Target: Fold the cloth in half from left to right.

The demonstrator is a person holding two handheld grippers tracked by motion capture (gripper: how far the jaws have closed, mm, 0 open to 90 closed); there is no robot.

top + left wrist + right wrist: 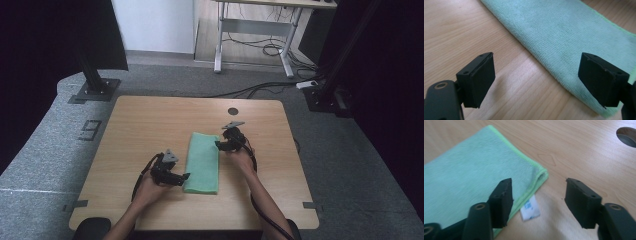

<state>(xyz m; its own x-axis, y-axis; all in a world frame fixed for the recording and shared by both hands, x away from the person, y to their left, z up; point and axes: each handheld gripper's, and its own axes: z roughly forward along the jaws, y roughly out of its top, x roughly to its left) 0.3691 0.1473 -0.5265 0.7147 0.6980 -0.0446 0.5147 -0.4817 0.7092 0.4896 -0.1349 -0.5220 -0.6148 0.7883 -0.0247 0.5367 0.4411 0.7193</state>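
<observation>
My folded green microfiber cloth (202, 162) lies mid-table, soft, light and floppy. My left gripper (183, 176), jaws apart, waits at its 8 o'clock edge; my right gripper (219, 145), also spread, at 2 o'clock. I'd pinch the layered corners near the white tag (530, 208).

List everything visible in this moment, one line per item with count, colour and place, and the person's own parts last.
cloth: one, mint green, folded into a long strip, lying flat at the table's middle between the two grippers
care tag: one, white with blue print, sticking out from under the cloth's edge near the right gripper
table: one, light wood, with a round cable hole near its far edge
desk: one, pale frame, on the floor beyond the table, cables beneath it
left gripper: one, black, jaws open, at the cloth's near left edge
right gripper: one, black, jaws open, at the cloth's far right edge
forearms: two, entering from the bottom
</observation>
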